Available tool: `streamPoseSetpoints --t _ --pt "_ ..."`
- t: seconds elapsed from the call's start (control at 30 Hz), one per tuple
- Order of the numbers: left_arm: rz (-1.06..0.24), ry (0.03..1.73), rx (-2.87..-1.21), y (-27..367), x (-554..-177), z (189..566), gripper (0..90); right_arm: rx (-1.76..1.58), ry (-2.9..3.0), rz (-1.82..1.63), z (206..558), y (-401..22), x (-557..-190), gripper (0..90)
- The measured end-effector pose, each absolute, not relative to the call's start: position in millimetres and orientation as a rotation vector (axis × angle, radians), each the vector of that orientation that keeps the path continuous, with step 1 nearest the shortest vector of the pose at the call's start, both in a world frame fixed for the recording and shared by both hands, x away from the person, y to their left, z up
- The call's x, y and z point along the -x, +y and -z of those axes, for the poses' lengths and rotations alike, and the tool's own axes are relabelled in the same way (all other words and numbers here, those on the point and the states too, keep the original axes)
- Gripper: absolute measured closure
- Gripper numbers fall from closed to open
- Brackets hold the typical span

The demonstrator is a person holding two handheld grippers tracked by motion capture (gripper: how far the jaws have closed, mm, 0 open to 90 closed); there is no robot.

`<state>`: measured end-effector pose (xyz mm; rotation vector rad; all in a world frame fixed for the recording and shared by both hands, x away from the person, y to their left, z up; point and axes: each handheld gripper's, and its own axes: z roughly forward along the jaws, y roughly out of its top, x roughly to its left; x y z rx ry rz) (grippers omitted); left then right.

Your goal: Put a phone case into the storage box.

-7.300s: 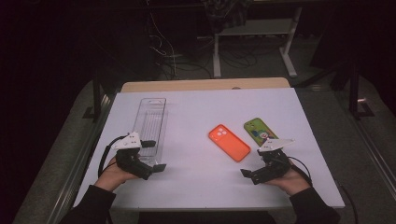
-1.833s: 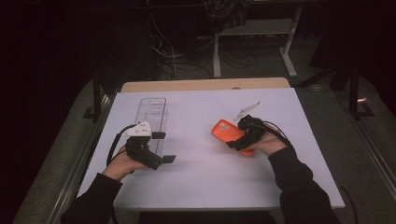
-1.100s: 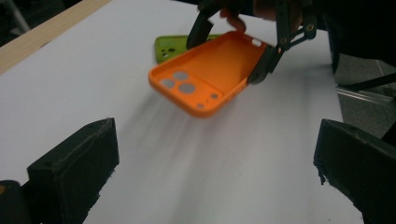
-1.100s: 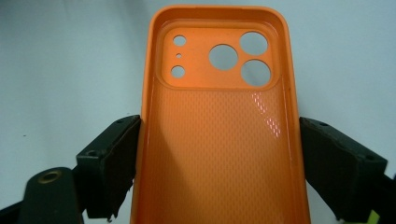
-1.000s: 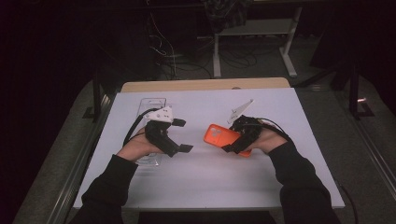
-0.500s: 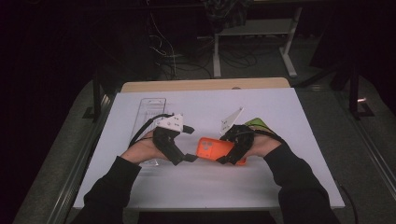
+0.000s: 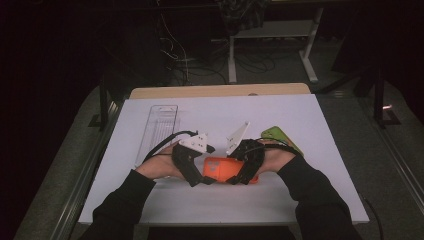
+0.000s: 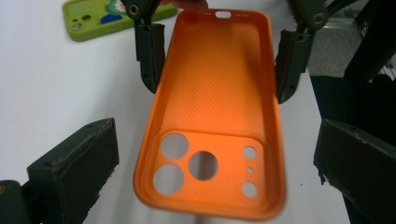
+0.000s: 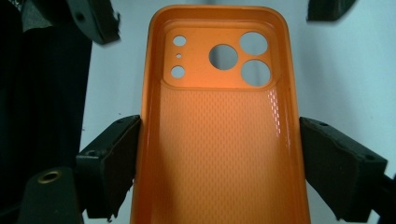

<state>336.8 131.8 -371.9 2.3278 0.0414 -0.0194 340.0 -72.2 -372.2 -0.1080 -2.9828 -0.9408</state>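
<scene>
High view: right gripper (image 7: 239, 176) clamped across orange phone case (image 7: 222, 170), case edges between its jaws; left gripper (image 7: 199, 179) at case's 9 o'clock end, jaws either side of that end, contact not clear from here. Both forearms in from 6 o'clock, hands angled inward toward each other, grey plates up. Case at table centre-front; green phone case (image 7: 280, 137) at 1 o'clock from it, clear tray (image 7: 159, 131) at 10 o'clock

Left gripper view: own jaws spread wide at 8 and 4 o'clock, clear gap to orange phone case (image 8: 219, 112) on both sides, gripping nothing. Case hollow side up, camera cutouts at near end between own jaws. Right gripper (image 8: 219, 56) at 12 o'clock, pads pressed on both long edges. Green phone case (image 8: 109, 16) at 11 o'clock on white table (image 8: 51, 84)

Right gripper view: own jaws at 9 and 3 o'clock pinching orange phone case (image 9: 219, 140) by long edges, lens holes at far end, 12 o'clock
</scene>
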Motion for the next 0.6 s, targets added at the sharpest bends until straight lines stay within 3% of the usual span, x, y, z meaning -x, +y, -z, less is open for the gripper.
streamPoseSetpoints --t 0.53,0.6 --pt "0.056 0.013 -2.404 121 -329 384 0.1 0.046 -2.991 0.955 366 -68 -334 15.1" --pt "0.051 0.012 -2.401 121 -329 385 4.1 0.041 -2.99 0.958 366 -67 -334 15.1"
